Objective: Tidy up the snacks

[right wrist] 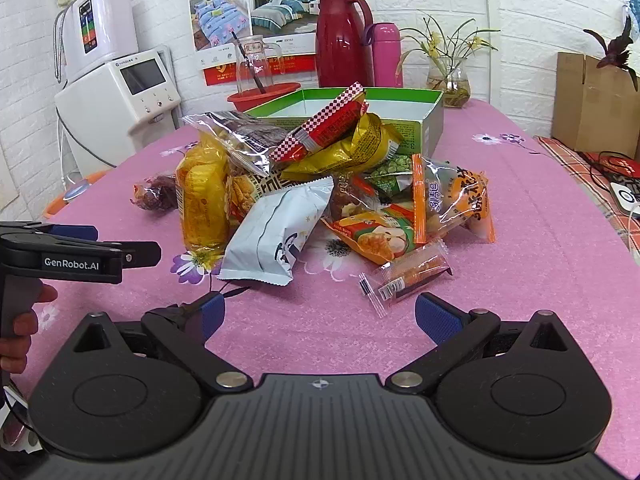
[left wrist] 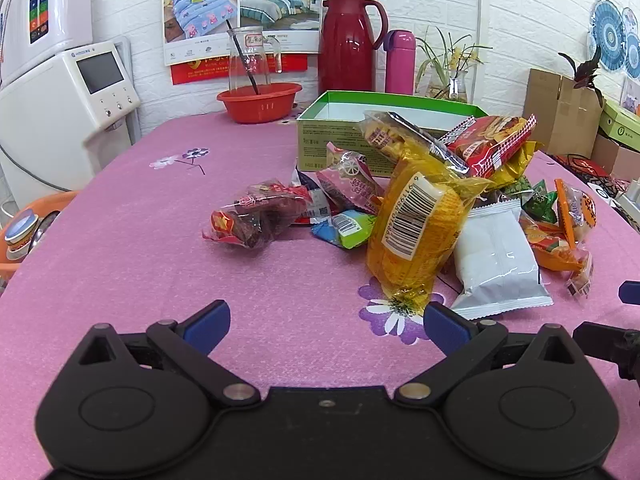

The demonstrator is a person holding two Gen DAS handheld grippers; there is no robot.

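Observation:
A heap of snack packets lies on the pink tablecloth in front of an open green box (left wrist: 320,128) (right wrist: 430,120). In it are a yellow packet (left wrist: 416,236) (right wrist: 202,204), a white pouch (left wrist: 496,256) (right wrist: 276,232), a red checkered packet (left wrist: 492,140) (right wrist: 332,120) and a dark red packet (left wrist: 256,216) set apart at the left. A small orange stick packet (right wrist: 408,274) lies nearest my right gripper (right wrist: 320,316), which is open and holds nothing. My left gripper (left wrist: 326,320) is open too, just short of the yellow packet.
A red thermos (left wrist: 348,40), pink bottle (left wrist: 400,62), red basin (left wrist: 260,102) with a glass jar and a plant vase (left wrist: 456,84) stand behind the box. A white appliance (left wrist: 60,104) is at the left, cardboard boxes (left wrist: 560,108) at the right. A hand (right wrist: 20,328) holds the left gripper.

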